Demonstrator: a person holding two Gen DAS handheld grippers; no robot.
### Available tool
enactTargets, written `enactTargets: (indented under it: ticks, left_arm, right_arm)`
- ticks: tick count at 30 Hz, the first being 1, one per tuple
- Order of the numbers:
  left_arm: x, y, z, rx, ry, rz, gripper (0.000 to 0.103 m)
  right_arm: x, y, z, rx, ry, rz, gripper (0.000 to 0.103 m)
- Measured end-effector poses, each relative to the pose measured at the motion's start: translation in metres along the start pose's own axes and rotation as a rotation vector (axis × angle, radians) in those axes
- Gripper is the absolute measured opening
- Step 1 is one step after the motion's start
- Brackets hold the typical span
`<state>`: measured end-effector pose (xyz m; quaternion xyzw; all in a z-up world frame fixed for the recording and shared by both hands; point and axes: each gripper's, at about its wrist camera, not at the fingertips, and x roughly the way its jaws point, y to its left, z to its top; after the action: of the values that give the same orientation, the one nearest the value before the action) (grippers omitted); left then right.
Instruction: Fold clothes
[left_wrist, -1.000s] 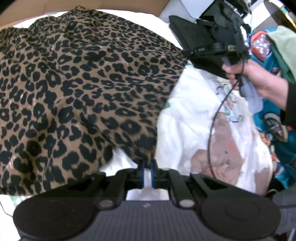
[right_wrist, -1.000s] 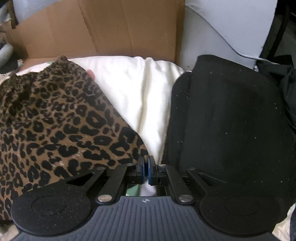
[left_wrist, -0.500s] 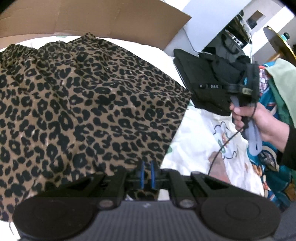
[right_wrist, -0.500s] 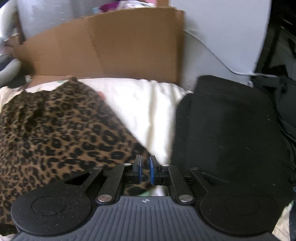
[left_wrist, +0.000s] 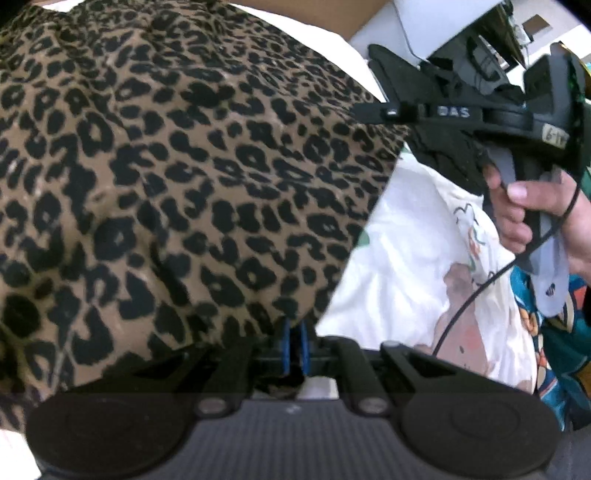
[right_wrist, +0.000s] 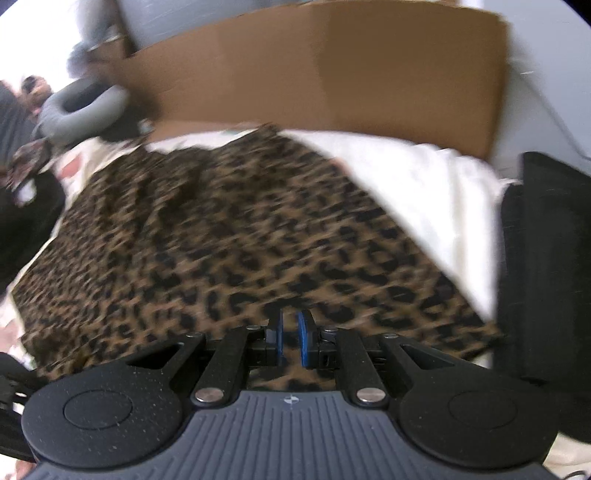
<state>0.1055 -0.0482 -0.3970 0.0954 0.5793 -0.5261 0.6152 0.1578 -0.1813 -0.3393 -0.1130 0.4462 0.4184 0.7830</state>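
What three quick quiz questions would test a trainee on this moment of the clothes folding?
1. True or false: the left gripper is shut on the leopard-print garment.
2. What stands behind the white bedding? A) cardboard sheet B) mirror C) curtain
3. Fill in: in the left wrist view, the right gripper is held by a ____.

Key
1. True; the pads pinch the hem.
2. A, the cardboard sheet.
3. hand
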Motion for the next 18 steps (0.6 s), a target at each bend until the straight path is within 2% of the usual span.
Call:
enactTargets:
  ticks: [4, 10, 14, 15, 18]
  left_arm:
    - [-0.012, 0.001, -0.002, -0.008, -0.016, 0.004, 0.006]
    - [-0.029, 0.002, -0.004, -0.019, -0.04, 0.011, 0.007]
    - [-0.043, 0.005, -0.006, -0.032, -0.062, 0.025, 0.017]
    - [-0.049, 0.008, -0.006, -0.039, -0.071, 0.036, 0.017]
    - [-0.067, 0.019, -0.013, -0.059, -0.082, 0.074, 0.018]
  right_arm:
    - [0.011, 0.024, -0.016, -0.053, 0.054, 0.065, 0.011]
    - [0.019, 0.038, -0.036, -0.063, 0.12, 0.103, 0.011]
    - [0.025, 0.045, -0.045, -0.097, 0.183, 0.089, 0.012]
    - [0.026, 0.044, -0.047, -0.103, 0.196, 0.079, 0.016]
    - [0.02, 0.042, -0.048, -0.099, 0.206, 0.07, 0.016]
